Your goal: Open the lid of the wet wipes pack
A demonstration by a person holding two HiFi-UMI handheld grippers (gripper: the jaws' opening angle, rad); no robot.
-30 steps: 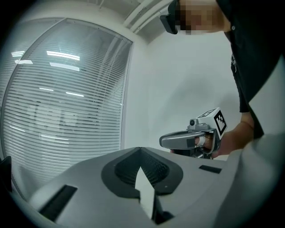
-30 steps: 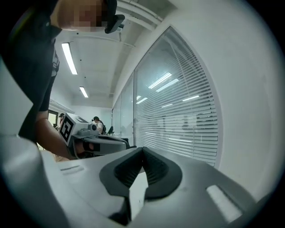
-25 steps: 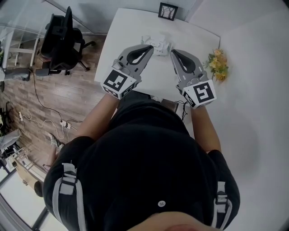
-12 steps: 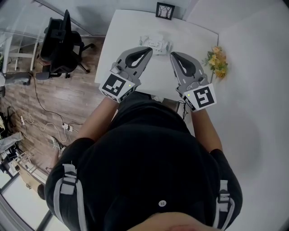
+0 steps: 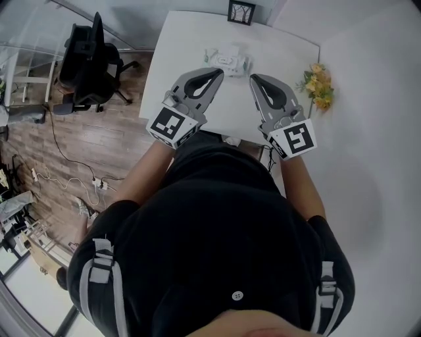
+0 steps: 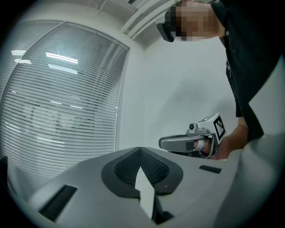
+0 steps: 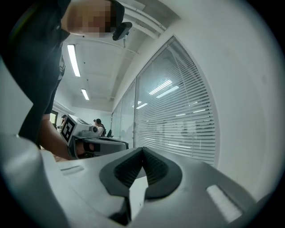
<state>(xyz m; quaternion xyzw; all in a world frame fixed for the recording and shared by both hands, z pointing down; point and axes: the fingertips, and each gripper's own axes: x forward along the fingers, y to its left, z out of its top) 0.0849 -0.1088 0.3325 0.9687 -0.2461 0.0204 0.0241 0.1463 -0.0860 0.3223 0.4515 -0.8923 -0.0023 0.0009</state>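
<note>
The wet wipes pack [image 5: 228,60], white with a lid on top, lies on the white table [image 5: 184,46] toward its far side. My left gripper [image 5: 219,71] is held level just short of the pack's near left corner, its jaws shut with nothing between them. My right gripper [image 5: 252,77] hovers a little to the right of the pack and nearer, also shut and empty. In the left gripper view the jaws [image 6: 140,150] meet at the tip, and the right gripper [image 6: 189,143] shows beyond. The right gripper view shows closed jaws [image 7: 143,149] and the left gripper [image 7: 97,143] alongside.
A small framed picture [image 5: 241,12] stands at the table's far edge. A bunch of yellow flowers [image 5: 318,91] sits at the right edge by the white wall. A black office chair [image 5: 89,56] and cables lie on the wooden floor to the left.
</note>
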